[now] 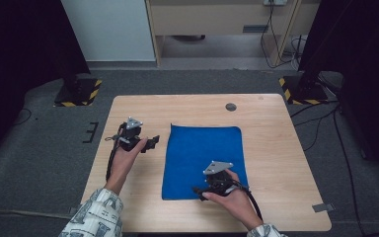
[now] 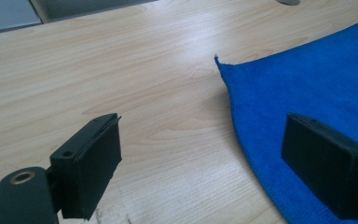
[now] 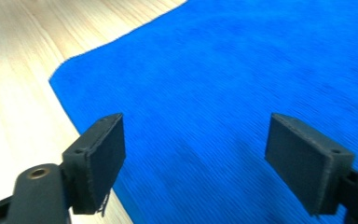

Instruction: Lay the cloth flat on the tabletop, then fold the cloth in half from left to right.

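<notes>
Lying flat on the wooden desk (image 1: 271, 148), the blue cloth (image 1: 205, 160) sits right of centre in the high view. That view also takes in the grey floor and a round grommet (image 1: 231, 106) near the desk's far edge. The left tongs (image 1: 153, 143) hover just beside the cloth's left edge, jaws apart and empty. The right tongs (image 1: 200, 192) hang over its near edge, also apart; their view shows the weave, blurred. No writing is readable.
</notes>
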The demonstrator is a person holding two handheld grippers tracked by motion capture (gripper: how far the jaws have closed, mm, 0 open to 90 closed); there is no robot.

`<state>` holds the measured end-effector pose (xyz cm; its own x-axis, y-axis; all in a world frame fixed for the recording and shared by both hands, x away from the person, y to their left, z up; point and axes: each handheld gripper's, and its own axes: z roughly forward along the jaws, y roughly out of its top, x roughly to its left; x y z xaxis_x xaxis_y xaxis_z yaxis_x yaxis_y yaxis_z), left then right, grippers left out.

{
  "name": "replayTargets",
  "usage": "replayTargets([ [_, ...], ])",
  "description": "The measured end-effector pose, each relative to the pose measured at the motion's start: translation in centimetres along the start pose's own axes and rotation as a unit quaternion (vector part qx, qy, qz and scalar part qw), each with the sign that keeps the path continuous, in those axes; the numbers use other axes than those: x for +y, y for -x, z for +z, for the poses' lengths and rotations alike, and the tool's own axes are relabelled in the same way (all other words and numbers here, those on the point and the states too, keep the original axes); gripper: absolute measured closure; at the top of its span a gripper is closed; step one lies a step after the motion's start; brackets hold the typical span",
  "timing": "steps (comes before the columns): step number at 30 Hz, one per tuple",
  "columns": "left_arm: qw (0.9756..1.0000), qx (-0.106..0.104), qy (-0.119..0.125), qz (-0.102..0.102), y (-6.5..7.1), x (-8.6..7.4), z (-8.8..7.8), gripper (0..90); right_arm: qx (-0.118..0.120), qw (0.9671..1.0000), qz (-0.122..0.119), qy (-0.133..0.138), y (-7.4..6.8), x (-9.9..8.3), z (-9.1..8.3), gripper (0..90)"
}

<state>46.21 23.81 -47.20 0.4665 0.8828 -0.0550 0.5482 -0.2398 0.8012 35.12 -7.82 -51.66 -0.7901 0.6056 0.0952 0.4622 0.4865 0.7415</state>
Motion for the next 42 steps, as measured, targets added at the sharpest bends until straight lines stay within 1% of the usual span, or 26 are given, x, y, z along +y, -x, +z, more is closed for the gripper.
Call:
replayTargets([
  [1,1.0,0.0,0.0,0.0,0.0,0.0,0.0,11.2,0.0,1.0,0.0,0.0,0.0,0.0,0.0,21.0],
  [2,1.0,0.0,-0.001,0.0,-0.1,-0.1,-0.1,11.2,0.004,1.0,-0.003,0.002,-0.4,0.3,0.4,22.5],
  [4,1.0,0.003,0.0,-0.001,-0.3,-0.2,-0.3,11.3,0.009,1.0,-0.002,0.002,-0.6,0.5,0.6,24.0],
  [5,1.0,0.003,0.0,-0.004,-0.4,-0.3,-0.5,11.3,0.015,0.9999,-0.003,0.003,-1.0,0.9,1.0,26.5],
  [8,1.0,0.007,-0.002,-0.005,-0.3,-0.5,-0.7,11.7,0.022,0.9997,-0.008,0.002,-2.0,1.4,1.6,28.9],
  [12,1.0,0.002,-0.004,0.0,0.1,-0.9,-1.2,11.6,0.033,0.9993,-0.014,0.006,-3.3,2.0,2.3,31.9],
  [13,1.0,0.002,-0.004,0.0,0.1,-0.9,-1.2,11.6,0.033,0.9993,-0.014,0.006,-3.3,2.0,2.3,31.9],
  [14,1.0,0.003,-0.005,0.0,0.2,-1.0,-1.3,11.6,0.04,0.999,-0.019,0.004,-4.0,2.3,2.7,35.1],
  [15,1.0,0.003,-0.005,0.002,0.3,-1.1,-1.5,11.6,0.042,0.9989,-0.023,0.004,-4.4,2.4,2.9,36.4],
  [16,1.0,0.003,-0.007,0.004,0.4,-1.2,-1.6,11.6,0.045,0.9987,-0.025,0.001,-4.7,2.5,3.1,37.7],
  [17,1.0,0.003,-0.007,0.004,0.4,-1.2,-1.6,11.6,0.045,0.9987,-0.025,0.001,-4.7,2.5,3.1,37.7],
  [19,0.9999,0.003,-0.01,0.006,0.5,-1.4,-1.9,11.6,0.049,0.9981,-0.036,-0.004,-5.6,2.7,3.7,43.6],
  [20,0.9999,0.003,-0.01,0.006,0.5,-1.4,-1.9,11.6,0.049,0.9981,-0.036,-0.004,-5.6,2.7,3.7,43.6],
  [21,0.9999,0.005,-0.014,0.007,0.5,-1.6,-2.0,11.6,0.053,0.9977,-0.041,-0.008,-6.0,2.7,4.1,46.3],
  [24,0.9999,0.005,-0.014,0.004,0.5,-1.8,-2.2,11.6,0.052,0.9976,-0.044,-0.012,-6.4,2.7,4.4,47.6],
  [25,0.9999,0.004,-0.01,-0.003,0.5,-2.0,-2.4,11.6,0.052,0.9975,-0.046,-0.014,-6.6,2.8,4.5,47.7],
  [26,0.9999,0.007,-0.009,-0.005,0.4,-2.3,-2.6,11.7,0.051,0.9975,-0.047,-0.015,-6.9,2.8,4.7,48.0],
  [27,0.9999,0.007,-0.009,-0.005,0.4,-2.3,-2.6,11.7,0.051,0.9975,-0.047,-0.015,-6.9,2.8,4.7,48.0],
  [28,0.9999,0.008,-0.01,-0.005,0.3,-2.5,-2.8,11.7,0.047,0.9976,-0.049,-0.016,-7.2,2.9,4.9,49.5],
  [31,0.9999,0.008,-0.011,-0.007,0.2,-3.0,-3.3,11.7,0.047,0.9975,-0.05,-0.019,-7.6,3.0,5.2,53.6],
  [32,0.9999,0.008,-0.011,-0.007,0.2,-3.0,-3.3,11.7,0.046,0.9973,-0.053,-0.021,-7.7,3.0,5.3,54.2],
  [35,0.9999,0.007,-0.013,-0.003,0.1,-3.2,-3.6,11.7,0.043,0.9969,-0.061,-0.024,-8.2,3.1,5.7,52.7],
  [38,0.9999,0.008,-0.005,-0.005,-0.1,-3.0,-4.1,11.7,0.046,0.9969,-0.058,-0.027,-8.6,3.3,6.1,45.4],
  [40,0.9999,0.011,-0.002,-0.005,-0.1,-3.0,-4.3,11.7,0.03,0.9964,-0.072,-0.034,-8.9,3.5,6.4,42.3],
  [41,0.9999,0.011,-0.002,-0.005,-0.1,-3.0,-4.3,11.7,0.03,0.9964,-0.072,-0.034,-8.9,3.5,6.4,42.3],
  [42,0.9999,0.006,0.001,-0.009,-0.1,-3.0,-4.6,11.7,0.022,0.9965,-0.072,-0.037,-9.1,3.6,6.5,41.4],
])
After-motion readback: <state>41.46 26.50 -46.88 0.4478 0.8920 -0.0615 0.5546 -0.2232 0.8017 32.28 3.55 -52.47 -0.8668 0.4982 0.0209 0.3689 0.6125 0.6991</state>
